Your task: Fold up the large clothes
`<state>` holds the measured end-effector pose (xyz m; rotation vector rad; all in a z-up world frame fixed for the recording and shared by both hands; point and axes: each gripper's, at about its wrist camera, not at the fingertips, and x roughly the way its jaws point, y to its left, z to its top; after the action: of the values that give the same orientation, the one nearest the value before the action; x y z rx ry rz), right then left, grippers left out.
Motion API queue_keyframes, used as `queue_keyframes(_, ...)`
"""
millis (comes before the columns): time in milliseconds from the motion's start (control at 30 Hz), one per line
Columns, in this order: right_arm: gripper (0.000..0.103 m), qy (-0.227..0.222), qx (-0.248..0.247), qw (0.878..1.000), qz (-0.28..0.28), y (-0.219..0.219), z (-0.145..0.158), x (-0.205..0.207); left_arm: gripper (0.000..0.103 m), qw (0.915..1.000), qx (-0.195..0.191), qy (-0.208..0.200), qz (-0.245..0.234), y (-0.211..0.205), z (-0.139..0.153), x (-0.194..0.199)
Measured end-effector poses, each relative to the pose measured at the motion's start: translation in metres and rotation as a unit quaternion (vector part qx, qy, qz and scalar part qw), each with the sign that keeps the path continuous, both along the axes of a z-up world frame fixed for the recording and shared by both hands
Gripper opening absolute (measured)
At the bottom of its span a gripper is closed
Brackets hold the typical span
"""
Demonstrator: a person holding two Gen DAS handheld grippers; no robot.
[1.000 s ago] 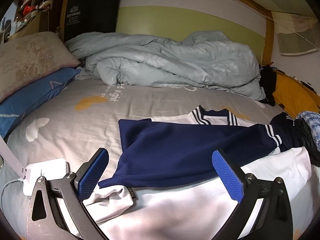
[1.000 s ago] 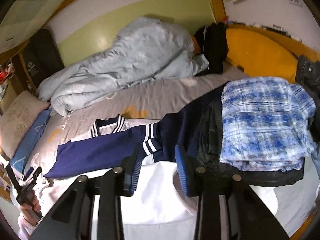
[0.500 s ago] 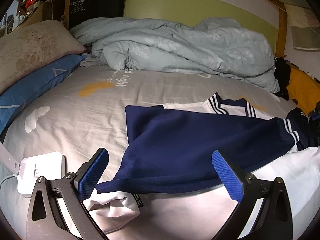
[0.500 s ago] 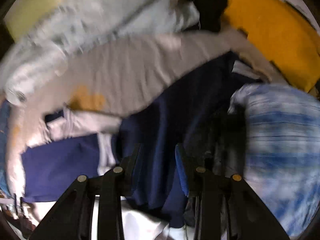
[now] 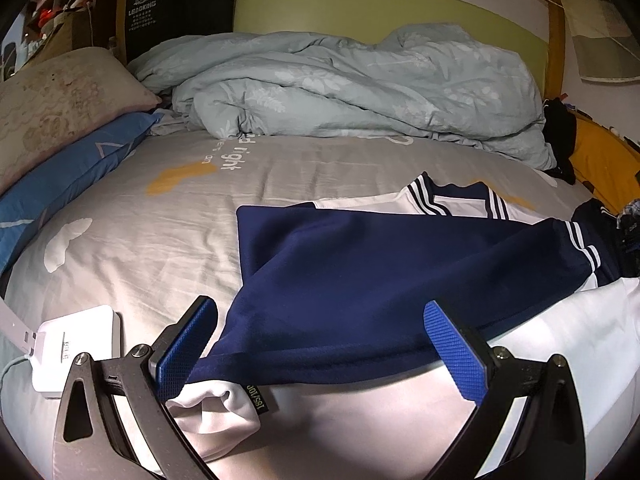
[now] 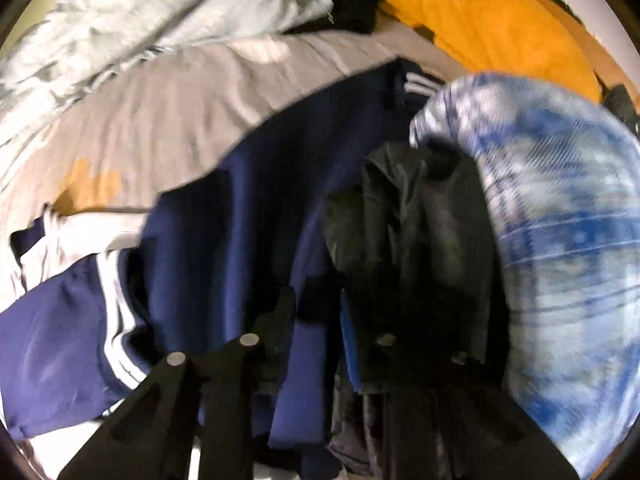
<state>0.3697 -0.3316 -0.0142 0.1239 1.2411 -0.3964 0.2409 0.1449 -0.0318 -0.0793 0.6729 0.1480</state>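
Note:
A large white and navy jersey [image 5: 380,280] with white stripes lies spread on the grey bedsheet [image 5: 160,240], its navy sleeve folded across the white body. My left gripper [image 5: 320,344] is wide open low over the sleeve's near hem, one blue pad on each side, touching nothing. In the blurred right wrist view my right gripper [image 6: 316,332] points steeply down at the jersey's navy cloth [image 6: 248,220]. Its jaws are closing with a fold of that cloth between them; a narrow gap still shows.
A crumpled pale blue duvet [image 5: 360,88] fills the far side of the bed, with pillows [image 5: 60,112] at the left. A white box with a cable [image 5: 76,348] lies by my left finger. A black jacket [image 6: 420,240] and folded blue-white cloth [image 6: 560,260] sit right of the right gripper, orange fabric [image 6: 500,20] beyond.
The right gripper has tipped down from looking across the bed to looking onto the navy cloth, and its jaws have narrowed. The left gripper has sunk slightly toward the sleeve hem.

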Motion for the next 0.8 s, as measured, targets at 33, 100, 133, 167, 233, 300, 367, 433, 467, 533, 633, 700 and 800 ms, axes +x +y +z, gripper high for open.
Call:
queue_keyframes(33, 0.020, 0.000, -0.008, 1.000, -0.002, 0.001, -0.002, 0.002, 0.103, 1.0000, 0.002, -0.001, -0.001, -0.001, 0.001, -0.002)
queue_keyframes(100, 0.020, 0.000, -0.038, 0.999, 0.007, 0.008, -0.007, 0.006, 0.103, 1.0000, 0.005, -0.003, -0.002, -0.001, 0.002, -0.002)
queue_keyframes(133, 0.018, -0.001, -0.046, 0.999, 0.011, 0.012, -0.007, 0.010, 0.103, 1.0000, 0.004, -0.004, -0.002, -0.001, 0.003, -0.002)
queue_keyframes(167, 0.010, -0.008, -0.054, 0.998, 0.016, 0.014, -0.009, 0.010, 0.103, 1.0000, 0.002, -0.004, -0.002, -0.001, 0.003, -0.002)
queue_keyframes(233, 0.006, -0.033, -0.050, 0.998, 0.009, 0.012, -0.005, 0.006, 0.103, 1.0000, 0.000, -0.005, -0.002, -0.001, 0.003, -0.001)
queue_keyframes(300, 0.005, -0.074, -0.040, 0.996, 0.015, 0.014, 0.005, -0.004, 0.103, 1.0000, 0.003, -0.008, -0.001, -0.001, 0.005, -0.002)
queue_keyframes(367, 0.005, -0.118, -0.068, 0.989, 0.060, 0.031, 0.019, -0.017, 0.103, 0.9999, 0.004, -0.008, -0.007, -0.003, 0.006, -0.003)
queue_keyframes(433, 0.005, -0.160, -0.038, 0.983, 0.088, 0.037, 0.033, -0.037, 0.103, 0.9999, 0.010, -0.008, -0.008, -0.006, 0.006, -0.005)
queue_keyframes(467, 0.005, -0.175, -0.005, 0.980, 0.096, 0.039, 0.040, -0.047, 0.103, 0.9998, 0.013, -0.008, -0.009, -0.007, 0.006, -0.005)
queue_keyframes(533, 0.005, -0.199, 0.025, 0.973, 0.114, 0.047, 0.052, -0.068, 0.103, 0.9998, 0.016, -0.007, -0.011, -0.009, 0.006, -0.006)
queue_keyframes(633, 0.005, -0.222, 0.042, 0.961, 0.163, 0.071, 0.064, -0.097, 0.103, 0.9997, 0.017, -0.011, -0.012, -0.011, 0.008, -0.007)
queue_keyframes(700, 0.005, -0.214, 0.066, 0.956, 0.192, 0.090, 0.060, -0.109, 0.103, 0.9996, 0.021, -0.015, -0.012, -0.013, 0.009, -0.009)
queue_keyframes(800, 0.006, -0.179, 0.092, 0.957, 0.211, 0.107, 0.040, -0.110, 0.103, 0.9995, 0.023, -0.017, -0.014, -0.013, 0.010, -0.010)
